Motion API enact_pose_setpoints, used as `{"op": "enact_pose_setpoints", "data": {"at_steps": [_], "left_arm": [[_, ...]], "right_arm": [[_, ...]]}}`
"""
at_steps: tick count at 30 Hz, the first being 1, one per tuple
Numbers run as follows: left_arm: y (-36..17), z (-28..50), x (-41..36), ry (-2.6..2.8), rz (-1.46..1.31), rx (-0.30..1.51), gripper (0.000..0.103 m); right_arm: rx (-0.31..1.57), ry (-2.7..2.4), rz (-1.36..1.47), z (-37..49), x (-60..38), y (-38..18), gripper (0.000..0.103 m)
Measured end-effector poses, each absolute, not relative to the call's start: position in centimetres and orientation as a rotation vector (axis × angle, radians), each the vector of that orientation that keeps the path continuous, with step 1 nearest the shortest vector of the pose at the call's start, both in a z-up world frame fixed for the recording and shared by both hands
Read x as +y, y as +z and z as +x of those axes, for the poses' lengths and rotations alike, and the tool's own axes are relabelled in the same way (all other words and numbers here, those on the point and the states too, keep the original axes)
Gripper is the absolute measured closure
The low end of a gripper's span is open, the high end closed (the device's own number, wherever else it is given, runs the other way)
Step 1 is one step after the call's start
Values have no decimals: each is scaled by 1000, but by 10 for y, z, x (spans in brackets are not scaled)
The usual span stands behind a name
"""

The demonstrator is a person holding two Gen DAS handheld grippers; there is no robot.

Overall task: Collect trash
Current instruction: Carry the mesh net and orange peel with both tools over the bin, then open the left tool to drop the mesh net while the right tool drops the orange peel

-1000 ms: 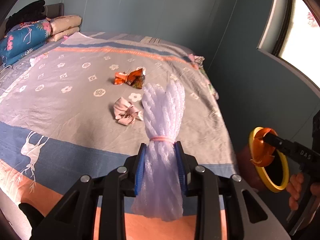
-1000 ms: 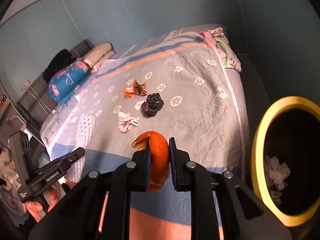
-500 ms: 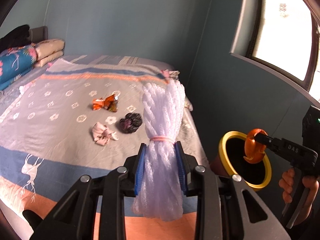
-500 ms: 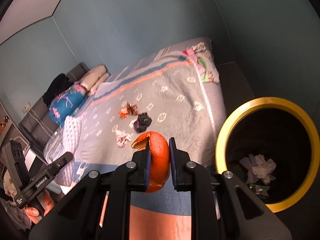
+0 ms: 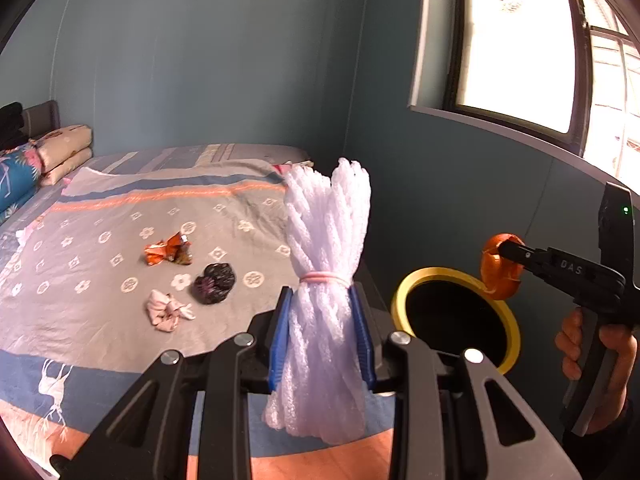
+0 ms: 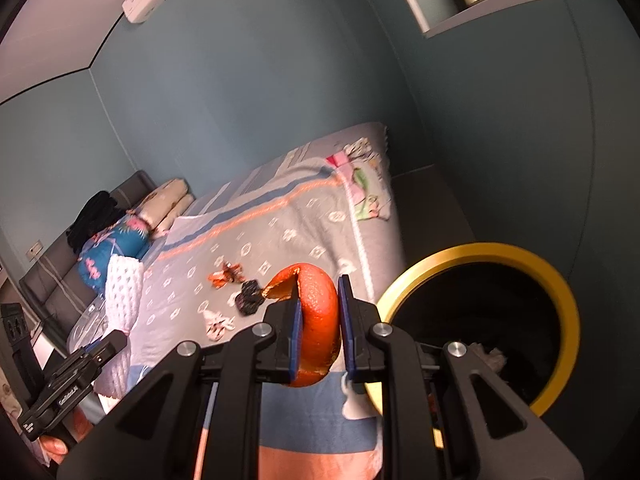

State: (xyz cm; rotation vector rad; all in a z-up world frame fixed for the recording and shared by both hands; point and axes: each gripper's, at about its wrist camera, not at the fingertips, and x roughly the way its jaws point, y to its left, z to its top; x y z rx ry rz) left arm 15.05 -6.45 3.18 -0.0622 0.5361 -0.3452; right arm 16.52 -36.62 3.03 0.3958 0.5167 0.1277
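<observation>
My left gripper [image 5: 322, 338] is shut on a bundle of white foam netting [image 5: 326, 280] tied with a pink band, held above the bed's edge. My right gripper [image 6: 318, 328] is shut on an orange peel [image 6: 316, 320], just left of the yellow-rimmed black bin [image 6: 560, 300]. In the left wrist view the peel [image 5: 500, 270] hangs over the bin's far rim [image 5: 436, 274]. On the bed lie an orange wrapper [image 5: 168, 250], a black crumpled bag [image 5: 214, 282] and a pink-white crumpled tissue [image 5: 166, 312].
The bed [image 5: 100, 340] has a grey patterned cover with blue and orange bands. Pillows and folded bedding [image 5: 60, 152] lie at its head. A teal wall and a window [image 5: 516, 40] stand to the right. Crumpled paper [image 6: 486, 356] lies inside the bin.
Both grippers have swung right toward the bin. The orange peel has come up over the bin's rim. Both grips are unchanged.
</observation>
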Motion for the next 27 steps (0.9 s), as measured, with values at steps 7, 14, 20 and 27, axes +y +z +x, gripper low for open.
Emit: {"op": "enact_pose_setpoints", "data": {"at_steps": [7, 14, 20, 27], "left_arm": [[37, 153, -97, -410, -37, 529, 76], [35, 163, -130, -470, -1, 536, 76], [31, 170, -159, -512, 26, 552, 76], [13, 188, -188, -552, 25, 612, 76]], "right_arm": [[492, 72, 388, 156, -390, 35, 87], [481, 7, 388, 150, -413, 33, 87], [479, -53, 395, 146, -436, 27, 87], [483, -101, 415, 148, -457, 20, 87]]}}
